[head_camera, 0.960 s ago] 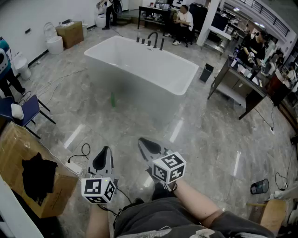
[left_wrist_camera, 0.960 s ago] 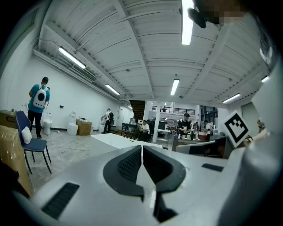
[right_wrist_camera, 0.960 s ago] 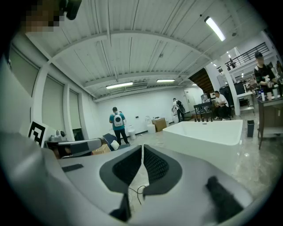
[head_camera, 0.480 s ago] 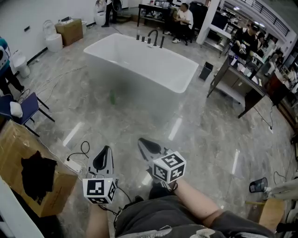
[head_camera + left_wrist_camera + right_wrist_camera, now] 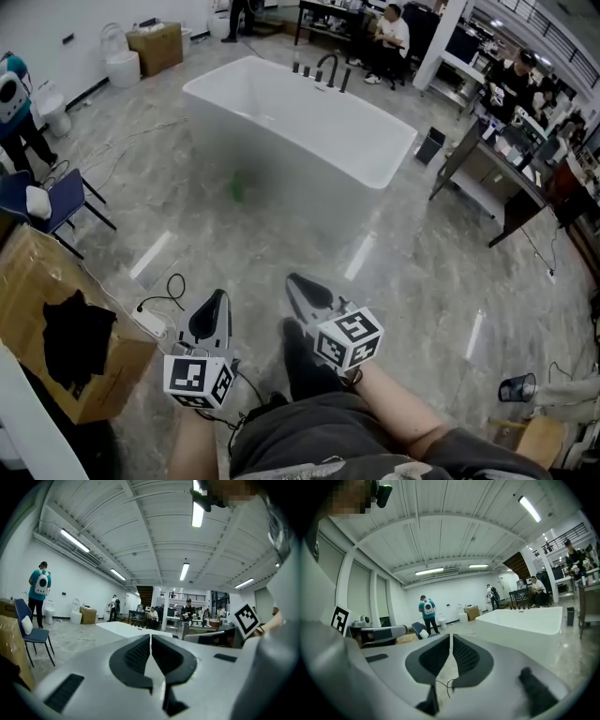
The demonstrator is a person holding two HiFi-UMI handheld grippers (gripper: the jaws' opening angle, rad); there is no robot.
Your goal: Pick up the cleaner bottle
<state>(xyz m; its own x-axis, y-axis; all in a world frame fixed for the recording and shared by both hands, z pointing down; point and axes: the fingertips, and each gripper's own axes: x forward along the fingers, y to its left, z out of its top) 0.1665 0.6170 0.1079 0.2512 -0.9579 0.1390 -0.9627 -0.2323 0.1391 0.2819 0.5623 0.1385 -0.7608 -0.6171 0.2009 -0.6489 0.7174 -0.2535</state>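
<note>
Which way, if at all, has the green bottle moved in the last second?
No. The green bottle keeps its place against the bathtub's near side. Both shift together in the head view, so it was the camera that moved.

Floor (image 5: 422, 272) glossy grey stone; bathtub (image 5: 309, 117) smooth glossy white; box (image 5: 33, 281) matt brown cardboard

White bathtub (image 5: 300, 122), cardboard box (image 5: 42, 281), blue chair (image 5: 58, 212), grey floor (image 5: 422, 262)
</note>
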